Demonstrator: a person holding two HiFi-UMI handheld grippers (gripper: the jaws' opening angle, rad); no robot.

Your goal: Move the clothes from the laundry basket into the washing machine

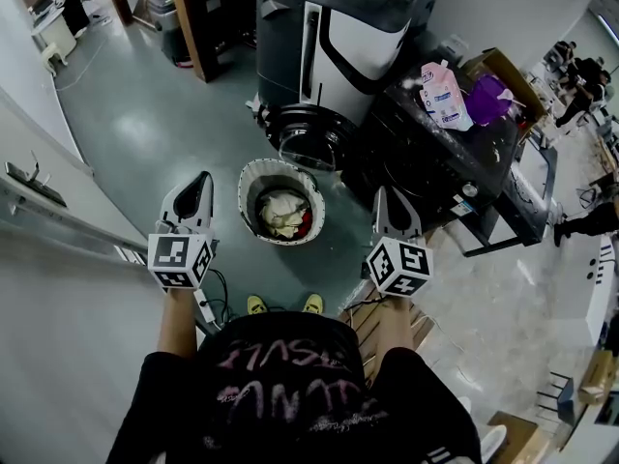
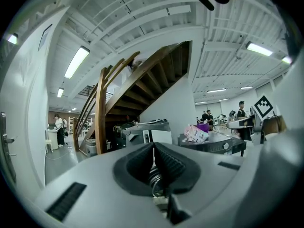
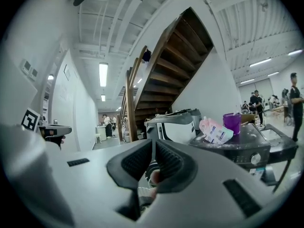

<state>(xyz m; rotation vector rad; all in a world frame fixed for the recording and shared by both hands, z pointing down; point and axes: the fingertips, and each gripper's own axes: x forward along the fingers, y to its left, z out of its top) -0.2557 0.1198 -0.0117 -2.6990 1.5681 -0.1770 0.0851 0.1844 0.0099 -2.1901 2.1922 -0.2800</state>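
Note:
A round white laundry basket (image 1: 313, 189) stands on the floor ahead of my feet, with pale and red clothes (image 1: 283, 213) inside. Behind it to the right is the black washing machine (image 1: 426, 167), its round door (image 1: 308, 139) hanging open toward the basket. My left gripper (image 1: 202, 180) is held level to the left of the basket, shut and empty. My right gripper (image 1: 380, 194) hovers to the basket's right, in front of the washer, also shut with nothing in it. The jaws meet in the left gripper view (image 2: 153, 146) and in the right gripper view (image 3: 153, 144).
A pink detergent pouch (image 1: 443, 93) and a purple container (image 1: 488, 96) sit on the washer top. A white and black machine (image 1: 338, 27) stands behind the basket. A wooden staircase (image 2: 123, 89) rises beyond. People (image 3: 293, 106) are at the far right, and a white wall (image 1: 39, 153) runs on the left.

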